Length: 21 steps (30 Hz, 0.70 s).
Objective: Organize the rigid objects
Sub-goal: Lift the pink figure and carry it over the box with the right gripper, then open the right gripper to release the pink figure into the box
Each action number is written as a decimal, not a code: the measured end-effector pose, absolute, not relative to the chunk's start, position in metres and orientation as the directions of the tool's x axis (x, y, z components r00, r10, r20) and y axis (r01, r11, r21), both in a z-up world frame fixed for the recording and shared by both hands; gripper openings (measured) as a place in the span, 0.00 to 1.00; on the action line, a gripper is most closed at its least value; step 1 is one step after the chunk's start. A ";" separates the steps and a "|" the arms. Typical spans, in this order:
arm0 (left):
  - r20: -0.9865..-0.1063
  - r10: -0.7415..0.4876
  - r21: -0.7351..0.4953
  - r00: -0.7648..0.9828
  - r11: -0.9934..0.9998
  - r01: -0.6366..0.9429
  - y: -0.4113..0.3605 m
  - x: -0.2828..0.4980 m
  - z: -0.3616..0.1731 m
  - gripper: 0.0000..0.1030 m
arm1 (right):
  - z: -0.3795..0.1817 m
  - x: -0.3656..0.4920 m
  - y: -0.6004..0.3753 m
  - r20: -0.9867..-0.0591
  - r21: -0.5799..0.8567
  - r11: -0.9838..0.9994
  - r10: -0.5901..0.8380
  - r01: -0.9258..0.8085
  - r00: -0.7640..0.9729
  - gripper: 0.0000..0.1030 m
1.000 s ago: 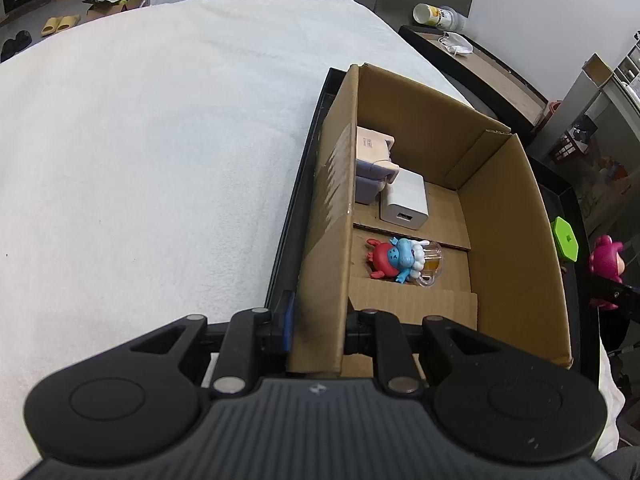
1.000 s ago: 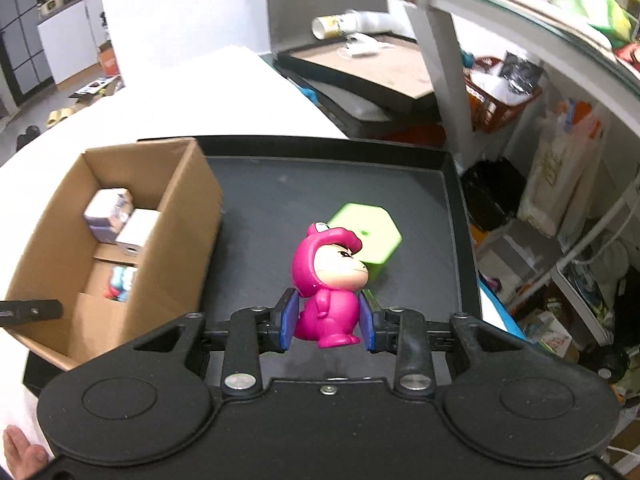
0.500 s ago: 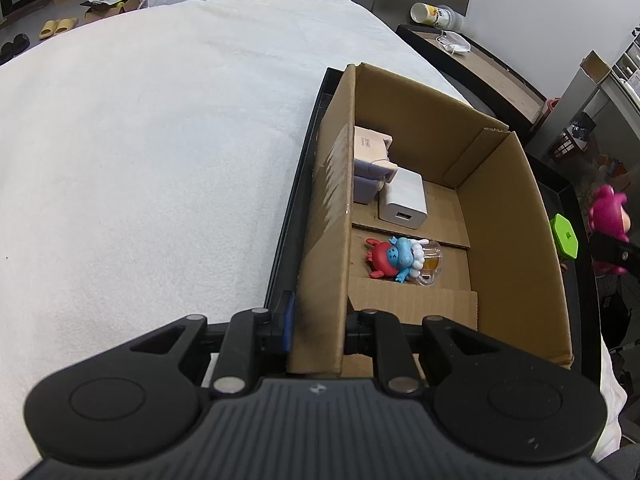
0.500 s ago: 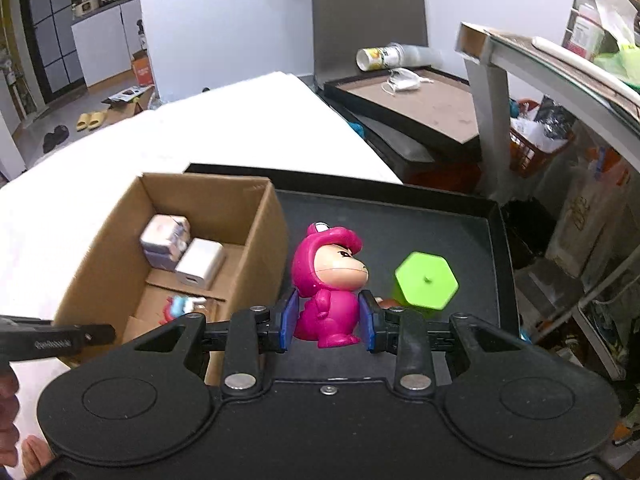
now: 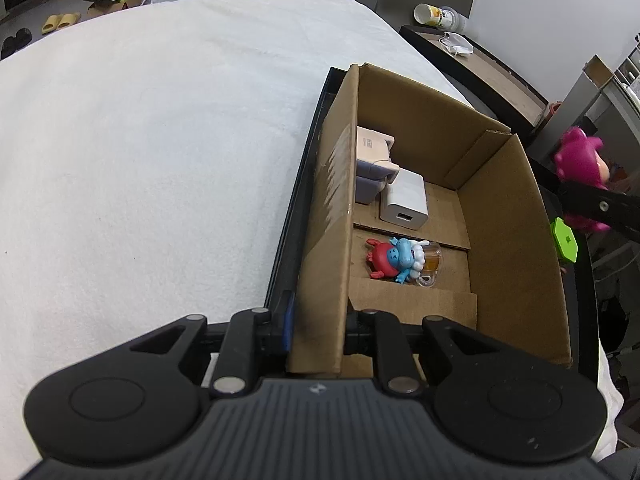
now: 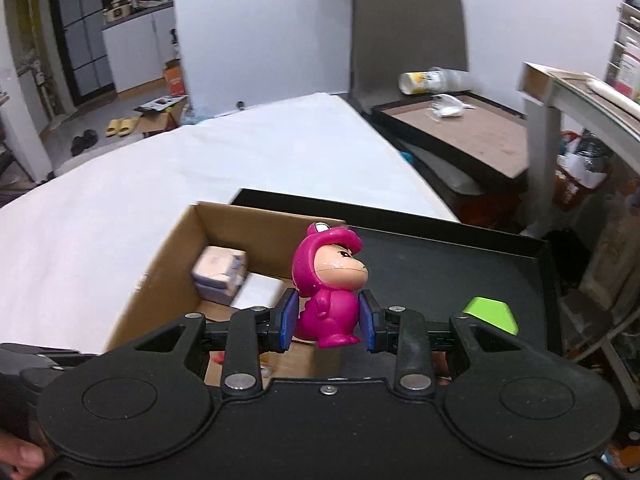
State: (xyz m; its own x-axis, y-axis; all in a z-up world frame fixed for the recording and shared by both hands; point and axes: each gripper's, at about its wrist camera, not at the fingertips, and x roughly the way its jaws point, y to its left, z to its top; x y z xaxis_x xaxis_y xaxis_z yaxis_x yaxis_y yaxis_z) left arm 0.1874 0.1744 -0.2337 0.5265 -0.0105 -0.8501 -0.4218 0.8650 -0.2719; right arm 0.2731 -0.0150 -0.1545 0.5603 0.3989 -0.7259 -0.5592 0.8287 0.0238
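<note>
My right gripper (image 6: pixel 328 322) is shut on a pink hooded figurine (image 6: pixel 326 280), held upright in the air over the right wall of the cardboard box (image 6: pixel 168 280). The left wrist view shows that figurine (image 5: pixel 580 164) past the box's right side. My left gripper (image 5: pixel 316 328) is shut on the box's near left wall (image 5: pixel 324 248). Inside the box lie a white charger (image 5: pixel 404 200), a pale stacked block (image 5: pixel 370 160) and a red and blue toy (image 5: pixel 394 258). A green hexagonal piece (image 6: pixel 488 314) rests on the black tray (image 6: pixel 440 276).
The box stands in the black tray on a white cloth-covered table (image 5: pixel 160 140). A second dark tray (image 6: pixel 460 128) with a tipped cup (image 6: pixel 420 80) sits beyond. Shelving and clutter (image 6: pixel 592 160) stand at the right. A person's hand (image 6: pixel 16 456) shows at the lower left.
The right gripper has carried the pink figurine up and left, from above the tray beside the green piece to over the box's right wall. The left gripper has kept its hold on the box.
</note>
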 end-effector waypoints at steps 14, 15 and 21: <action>-0.850 -0.017 -0.276 0.526 0.866 -0.417 0.175 0.188 -0.234 0.17 | -0.163 0.270 0.034 -0.714 -0.019 0.777 0.430 -0.629 0.552 0.31; -0.850 -0.017 -0.276 0.526 0.866 -0.417 0.175 0.188 -0.234 0.17 | -0.163 0.272 0.035 -0.714 -0.021 0.778 0.429 -0.628 0.554 0.31; -0.850 -0.019 -0.277 0.526 0.866 -0.416 0.175 0.187 -0.234 0.17 | -0.171 0.289 0.035 -0.720 0.031 0.802 0.432 -0.596 0.543 0.45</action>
